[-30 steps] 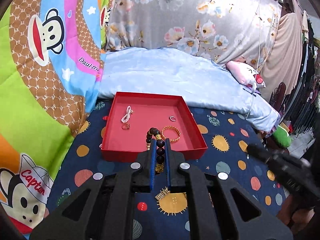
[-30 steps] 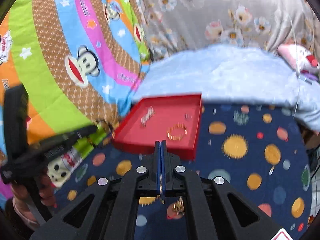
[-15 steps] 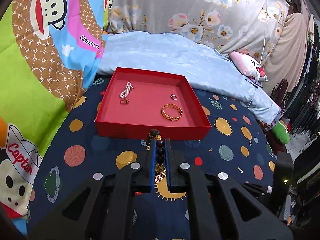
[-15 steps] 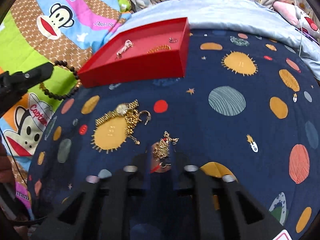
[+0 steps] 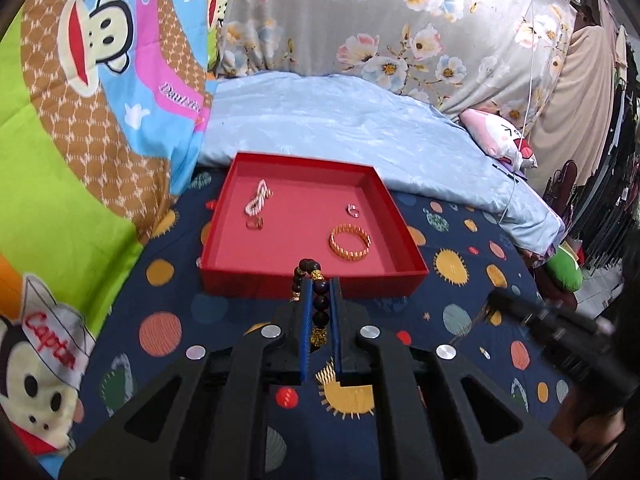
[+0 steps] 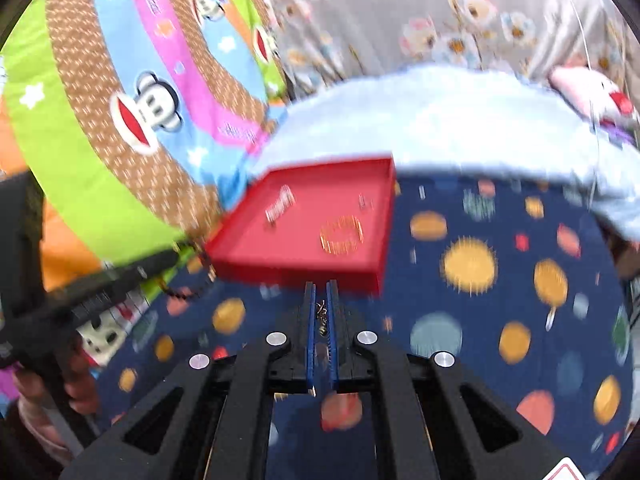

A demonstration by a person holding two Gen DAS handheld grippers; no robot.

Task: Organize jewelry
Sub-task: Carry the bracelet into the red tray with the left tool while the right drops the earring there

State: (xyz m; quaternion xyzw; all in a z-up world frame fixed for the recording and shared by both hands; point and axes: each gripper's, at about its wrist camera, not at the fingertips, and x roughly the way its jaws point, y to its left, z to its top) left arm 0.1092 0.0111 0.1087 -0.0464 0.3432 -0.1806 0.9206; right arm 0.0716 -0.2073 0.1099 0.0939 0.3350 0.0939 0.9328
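Left wrist view: looks forward along the left gripper [image 5: 320, 308], low over the navy planet-print bedsheet [image 5: 460, 300], squarely facing the near wall of the shallow red square cardboard tray [image 5: 400, 216], close by. Sharp.

Right wrist view: looks along the right gripper [image 6: 321, 312] from further right, angled left; the tray [image 6: 296, 268] sits near, corner-on. Motion-blurred.

Shared: tray, bedsheet [image 6: 500, 280], pale blue blanket [image 5: 340, 120] [image 6: 460, 120] behind. Each view catches the other gripper at its edge [image 5: 560, 336] [image 6: 100, 280].
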